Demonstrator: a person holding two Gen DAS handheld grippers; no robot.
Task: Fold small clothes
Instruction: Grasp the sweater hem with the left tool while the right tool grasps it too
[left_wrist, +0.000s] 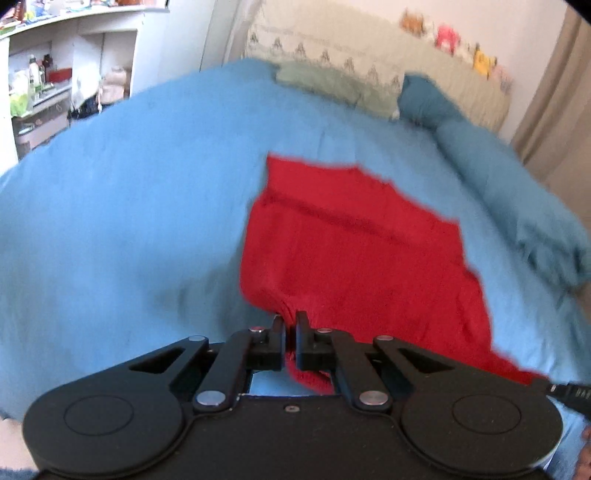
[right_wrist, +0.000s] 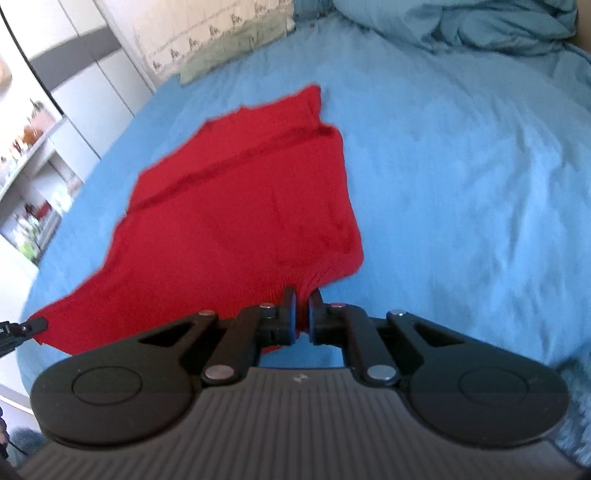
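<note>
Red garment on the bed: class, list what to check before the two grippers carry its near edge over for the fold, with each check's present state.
1. Left gripper shut on red garment: ok.
2. Right gripper shut on the garment's other near corner: ok.
3. Far part lies flat on blue bedcover: ok.
4. Bedcover not pinched along with the garment: cannot tell.
5. Pillows clear of the garment: ok.

A home bedroom is shown. A bed (left_wrist: 129, 206) with blue sheet, pillows (left_wrist: 332, 83) and a headboard (left_wrist: 424, 70) is seen. Cluttered shelves (left_wrist: 40, 85) are seen beside it.
</note>
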